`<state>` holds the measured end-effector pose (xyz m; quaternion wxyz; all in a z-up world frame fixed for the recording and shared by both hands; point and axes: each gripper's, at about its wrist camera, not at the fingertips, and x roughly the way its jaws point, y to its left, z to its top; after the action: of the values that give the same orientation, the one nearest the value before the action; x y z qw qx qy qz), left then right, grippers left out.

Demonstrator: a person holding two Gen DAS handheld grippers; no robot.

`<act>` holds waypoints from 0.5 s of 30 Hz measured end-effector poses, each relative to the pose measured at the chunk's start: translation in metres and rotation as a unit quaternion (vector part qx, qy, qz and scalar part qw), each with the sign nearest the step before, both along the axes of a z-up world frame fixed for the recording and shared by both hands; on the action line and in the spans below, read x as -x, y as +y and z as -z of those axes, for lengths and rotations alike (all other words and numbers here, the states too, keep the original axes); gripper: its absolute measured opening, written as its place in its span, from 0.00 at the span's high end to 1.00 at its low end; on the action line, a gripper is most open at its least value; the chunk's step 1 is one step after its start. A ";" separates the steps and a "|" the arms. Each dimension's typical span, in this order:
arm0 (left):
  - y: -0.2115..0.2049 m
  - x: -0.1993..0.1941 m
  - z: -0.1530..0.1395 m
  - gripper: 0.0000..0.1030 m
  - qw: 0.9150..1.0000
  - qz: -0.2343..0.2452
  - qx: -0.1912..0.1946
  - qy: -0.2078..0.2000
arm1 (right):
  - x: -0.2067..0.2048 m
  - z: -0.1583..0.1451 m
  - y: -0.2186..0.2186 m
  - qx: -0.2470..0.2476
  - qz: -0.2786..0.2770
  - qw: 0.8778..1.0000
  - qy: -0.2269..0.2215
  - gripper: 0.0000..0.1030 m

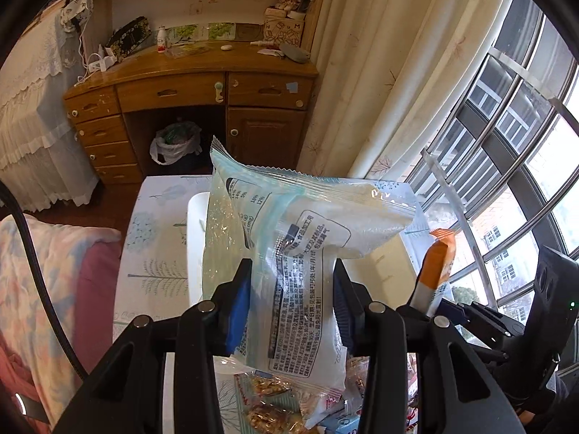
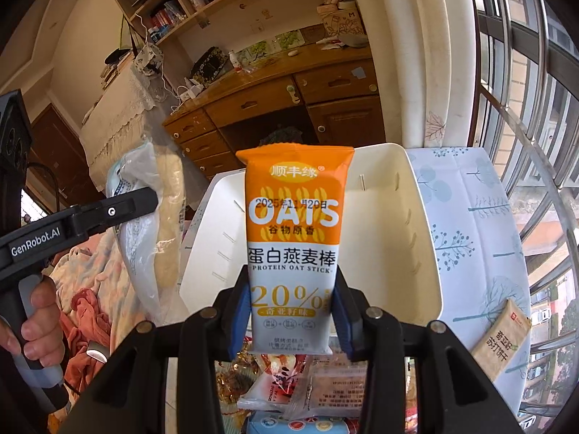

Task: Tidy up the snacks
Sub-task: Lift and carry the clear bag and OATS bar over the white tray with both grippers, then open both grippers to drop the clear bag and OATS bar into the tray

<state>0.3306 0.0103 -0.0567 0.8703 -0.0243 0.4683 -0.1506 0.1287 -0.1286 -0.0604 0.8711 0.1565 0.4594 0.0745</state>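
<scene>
Our left tongs (image 1: 291,296) clamp a pale blue pouch (image 1: 300,253), held up over the white bin (image 1: 195,238) on the tabletop (image 1: 152,238). To the right, our right tongs (image 2: 293,311) grip an orange oat stick (image 2: 295,238) upright before the same bin. More snacks (image 2: 289,379) lie heaped below, a tan packet (image 2: 501,340) at far right.

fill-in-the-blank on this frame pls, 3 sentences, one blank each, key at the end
1. The right tongs hold an orange and white ____ stick packet.
2. The left tongs hold a pale blue, partly ____ snack bag.
3. Behind both packets stands an empty ____ bin on the tree-print tablecloth.

Missing words: oat; clear; white
</scene>
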 end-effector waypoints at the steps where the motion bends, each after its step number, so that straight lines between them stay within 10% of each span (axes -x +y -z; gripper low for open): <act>1: -0.002 -0.001 0.002 0.61 1.000 0.002 0.000 0.003 | -0.002 0.001 0.000 -0.003 0.000 1.000 0.001 0.59; 6: -0.005 -0.002 -0.002 0.27 1.000 -0.002 0.003 -0.006 | -0.005 0.007 -0.006 -0.018 0.017 1.000 0.013 0.56; 15: 0.010 0.011 -0.008 0.24 1.000 -0.025 0.013 0.007 | 0.004 0.002 -0.015 -0.033 0.050 0.998 0.007 0.39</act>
<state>0.3192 0.0203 -0.0485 0.8703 -0.0484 0.4712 -0.1352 0.1246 -0.1436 -0.0620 0.8649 0.2088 0.4542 0.0451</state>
